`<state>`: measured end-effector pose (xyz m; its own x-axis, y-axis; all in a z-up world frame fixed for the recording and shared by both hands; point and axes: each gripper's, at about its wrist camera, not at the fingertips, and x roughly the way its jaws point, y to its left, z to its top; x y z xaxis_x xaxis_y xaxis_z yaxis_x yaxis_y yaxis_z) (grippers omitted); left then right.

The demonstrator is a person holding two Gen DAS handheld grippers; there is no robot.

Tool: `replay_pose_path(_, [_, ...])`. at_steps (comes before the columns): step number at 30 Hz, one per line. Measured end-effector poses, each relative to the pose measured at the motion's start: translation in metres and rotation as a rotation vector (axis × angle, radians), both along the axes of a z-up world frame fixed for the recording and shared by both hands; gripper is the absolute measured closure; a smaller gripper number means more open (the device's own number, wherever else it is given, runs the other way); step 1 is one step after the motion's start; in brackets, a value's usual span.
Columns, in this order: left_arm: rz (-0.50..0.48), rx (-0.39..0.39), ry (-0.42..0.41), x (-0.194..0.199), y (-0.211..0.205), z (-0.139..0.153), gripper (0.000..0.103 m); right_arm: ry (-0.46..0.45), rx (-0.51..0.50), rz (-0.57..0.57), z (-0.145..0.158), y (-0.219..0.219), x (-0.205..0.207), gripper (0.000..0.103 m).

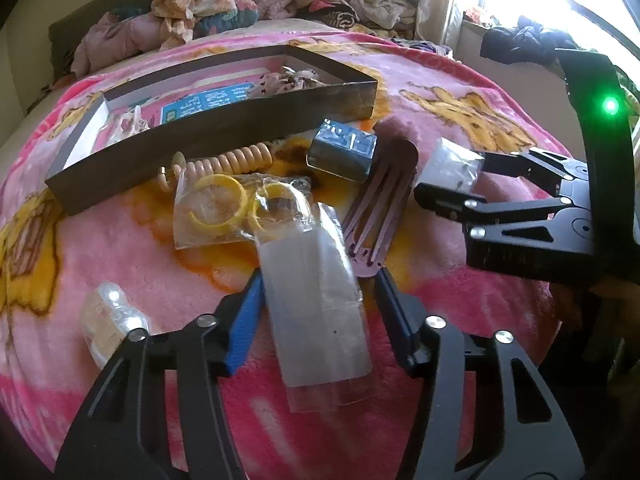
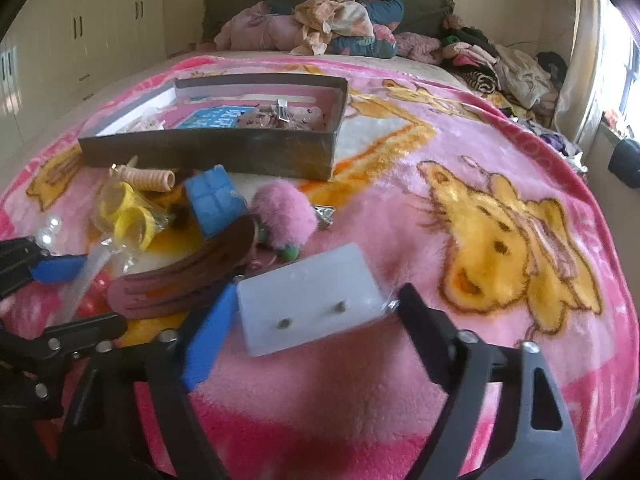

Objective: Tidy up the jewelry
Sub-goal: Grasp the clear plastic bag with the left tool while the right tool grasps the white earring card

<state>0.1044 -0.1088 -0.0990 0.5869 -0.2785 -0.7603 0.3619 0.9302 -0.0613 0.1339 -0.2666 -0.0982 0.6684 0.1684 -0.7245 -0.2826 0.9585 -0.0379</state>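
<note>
Bed (image 2: 400, 380): covered by a pink cartoon blanket (image 2: 460, 152), serving as the sorting surface; loose clothing heaped at the headboard end.

Box (image 2: 224, 148): dark, shallow, open-topped, set beyond the clutter. It already holds a few pieces and a blue printed card, so it reads as the collecting place for the jewelry.

Left gripper (image 1: 318, 292): jaws drawn in around a clear plastic packet (image 1: 316, 312) lying lengthwise between them. The left blue pad meets the packet's edge; contact on the right side cannot be confirmed. Presumably the packet is being taken up for the box.

Right gripper (image 2: 320, 308): jaws part-spread, straddling a white earring card (image 2: 308, 296) with two small studs (card in a clear sleeve). The pads sit at its edges; a firm pinch cannot be told.

Brown slotted hair clip (image 1: 380, 200): between the two grippers, untouched.

Blue box (image 2: 214, 204): small, tilted against the clip.

Pink pompom (image 2: 284, 212): just beside the blue box.

Yellow bangles (image 1: 218, 202): bagged, near the box wall.

Peach coil hair tie (image 1: 236, 162): against the box wall, awaiting sorting.
</note>
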Motion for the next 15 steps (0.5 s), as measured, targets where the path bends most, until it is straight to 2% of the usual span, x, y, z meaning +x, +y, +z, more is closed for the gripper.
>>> replay_pose_path(1, [0.001,-0.002,-0.002,0.0,0.001,0.001,0.066,0.001,0.005,-0.003,0.0,-0.001,0.0,0.034])
replay_pose_path(2, [-0.001,-0.005,0.0,0.0,0.001,0.001,0.066,0.003,0.01,-0.007,0.001,-0.002,-0.001,0.034])
replay_pose_path(3, [0.0,-0.007,0.001,0.0,0.001,0.002,0.066,0.007,0.025,-0.006,0.001,-0.004,-0.001,0.04])
replay_pose_path(4, [-0.002,-0.008,0.001,0.0,0.001,0.002,0.067,0.014,0.04,-0.003,0.001,-0.005,-0.001,0.053])
replay_pose_path(7, [-0.004,-0.005,-0.003,-0.001,-0.001,0.003,0.068,0.019,0.062,-0.016,0.002,-0.009,-0.004,0.057])
replay_pose_path(15, [0.002,-0.029,-0.026,-0.003,0.003,0.013,0.069,0.036,0.213,-0.076,0.01,-0.033,-0.008,0.059])
